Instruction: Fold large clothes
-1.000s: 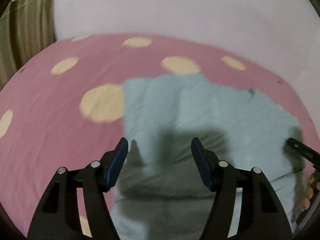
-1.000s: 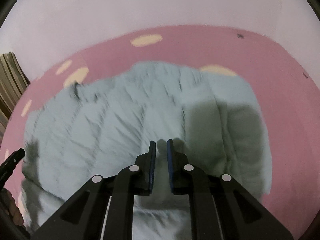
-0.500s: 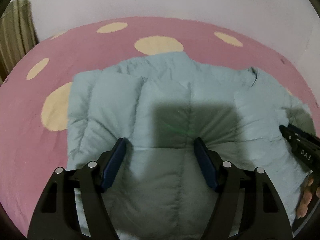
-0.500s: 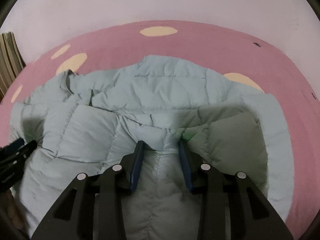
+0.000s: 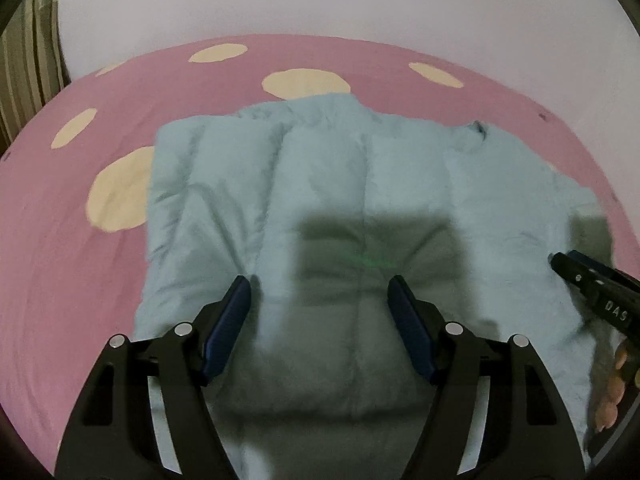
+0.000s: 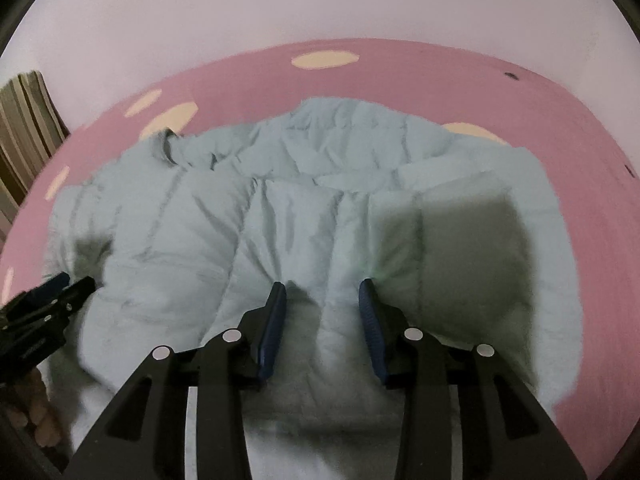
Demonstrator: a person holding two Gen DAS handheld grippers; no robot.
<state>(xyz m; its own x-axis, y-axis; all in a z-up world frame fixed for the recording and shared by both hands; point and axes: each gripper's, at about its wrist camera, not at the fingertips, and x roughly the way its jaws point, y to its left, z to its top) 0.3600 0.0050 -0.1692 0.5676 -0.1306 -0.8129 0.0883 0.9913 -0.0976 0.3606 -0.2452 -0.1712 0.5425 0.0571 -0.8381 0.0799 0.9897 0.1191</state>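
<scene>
Item: pale blue puffer jacket (image 5: 360, 184), lying on the pink spotted bed (image 5: 72, 240); left gripper (image 5: 320, 320) and right gripper (image 6: 322, 320) above it, jaws spread, empty. We judge a sound fold needs both hem corners pinched evenly; quilting smoothed flat.

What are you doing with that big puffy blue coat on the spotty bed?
A person is folding a light blue puffer jacket that lies spread on a pink bedspread with cream dots. They hold a two-finger gripper in each hand. The left gripper is open above the middle of the jacket and holds nothing. The right gripper is open too, over the jacket's other side, with a puffy ridge of the jacket rising between its fingers. Neither one is pinching the fabric at this moment.
</scene>
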